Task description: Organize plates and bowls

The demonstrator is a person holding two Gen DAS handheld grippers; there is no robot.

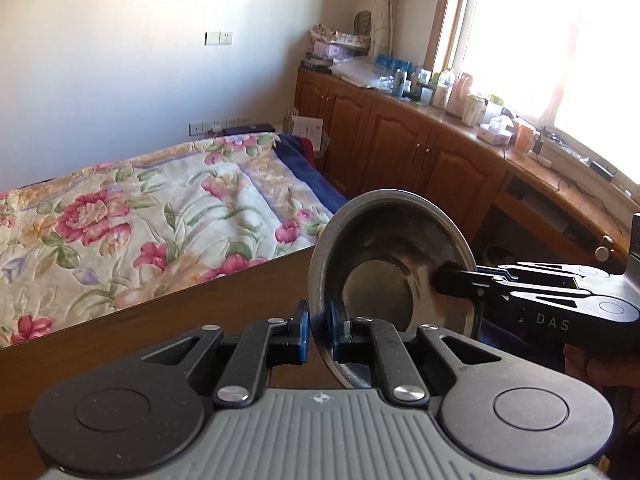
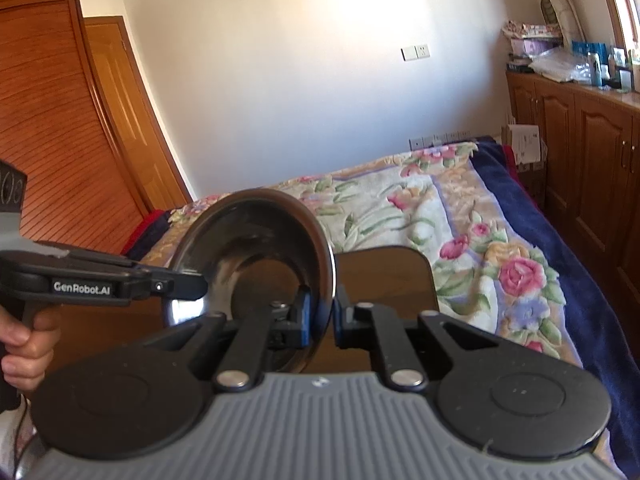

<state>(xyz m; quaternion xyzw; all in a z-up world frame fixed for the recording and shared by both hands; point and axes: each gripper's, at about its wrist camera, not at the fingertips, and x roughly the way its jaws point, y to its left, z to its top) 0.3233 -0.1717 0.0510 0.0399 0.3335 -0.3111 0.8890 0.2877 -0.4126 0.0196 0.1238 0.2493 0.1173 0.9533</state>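
A brown wooden counter (image 1: 192,320) stands near a floral-quilted bed (image 1: 132,216). Above it, left tongs (image 1: 319,330) and right tongs (image 2: 322,320) each pinch opposite rims of a tilted steel bowl (image 1: 384,264).

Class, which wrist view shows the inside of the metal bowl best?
The left wrist view: the metal bowl faces it, its flat bottom lit. In the right wrist view, the bowl's inside is darker.

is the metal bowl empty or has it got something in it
Empty: the round stainless steel bowl, tipped on edge between the left hand-held gripper and right hand-held gripper, shows only its bare shiny inside.
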